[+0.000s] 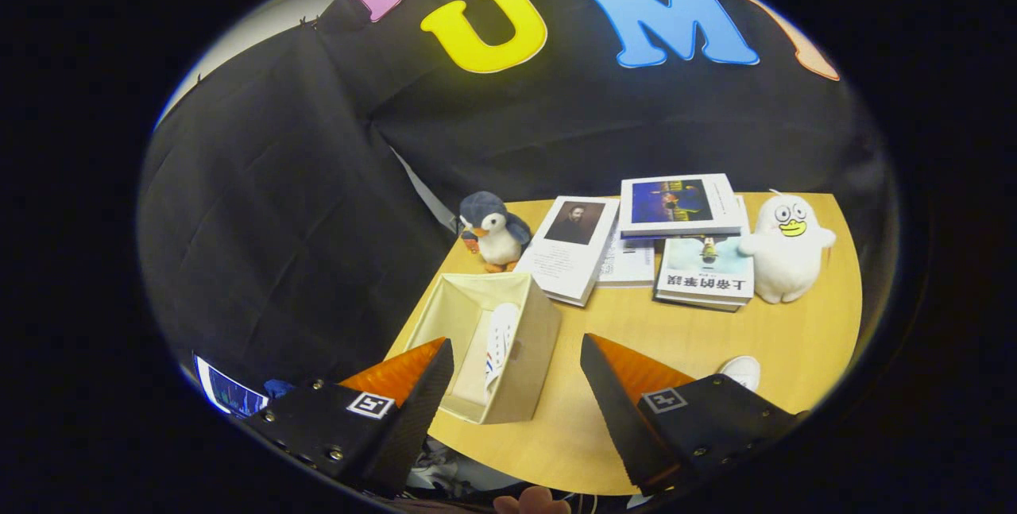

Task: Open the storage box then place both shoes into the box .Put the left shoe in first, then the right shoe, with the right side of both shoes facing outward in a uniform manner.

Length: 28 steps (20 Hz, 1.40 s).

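Observation:
An open cream storage box (531,339) stands on the wooden table (683,339), just ahead of my fingers and toward the left one. One white shoe (500,343) stands on its side inside the box. A second white shoe (741,372) lies on the table just beyond my right finger, mostly hidden by it. My gripper (516,359) hangs above the table's near edge, open, with nothing between its fingers.
Beyond the box stand a penguin plush (494,231), several books (675,240) spread and stacked, and a white duck-faced plush (786,248) at the table's far right. The black cloth wall rises close behind and left of the table. A hand (531,503) shows below the fingers.

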Each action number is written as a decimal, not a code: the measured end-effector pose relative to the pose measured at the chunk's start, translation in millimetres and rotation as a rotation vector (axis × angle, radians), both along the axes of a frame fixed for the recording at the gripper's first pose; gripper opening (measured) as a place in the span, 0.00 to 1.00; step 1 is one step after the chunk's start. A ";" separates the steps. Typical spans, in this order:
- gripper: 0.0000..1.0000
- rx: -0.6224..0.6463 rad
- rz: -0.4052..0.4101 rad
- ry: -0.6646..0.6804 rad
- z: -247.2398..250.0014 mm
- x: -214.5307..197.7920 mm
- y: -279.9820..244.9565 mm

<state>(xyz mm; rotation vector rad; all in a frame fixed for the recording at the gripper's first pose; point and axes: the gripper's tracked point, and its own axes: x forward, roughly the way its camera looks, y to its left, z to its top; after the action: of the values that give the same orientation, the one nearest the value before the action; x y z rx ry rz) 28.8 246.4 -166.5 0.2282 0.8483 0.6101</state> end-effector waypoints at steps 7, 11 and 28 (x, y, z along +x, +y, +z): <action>0.98 -0.007 -0.204 -0.025 -20.8 2.3 -92.7; 0.98 -0.036 -0.336 0.017 -53.2 -6.9 -149.8; 0.84 -0.170 -0.394 0.300 -224.9 -64.1 -239.0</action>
<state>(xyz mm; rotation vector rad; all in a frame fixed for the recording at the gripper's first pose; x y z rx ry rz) -35.3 7.4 -391.4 0.3274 1.1037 0.1338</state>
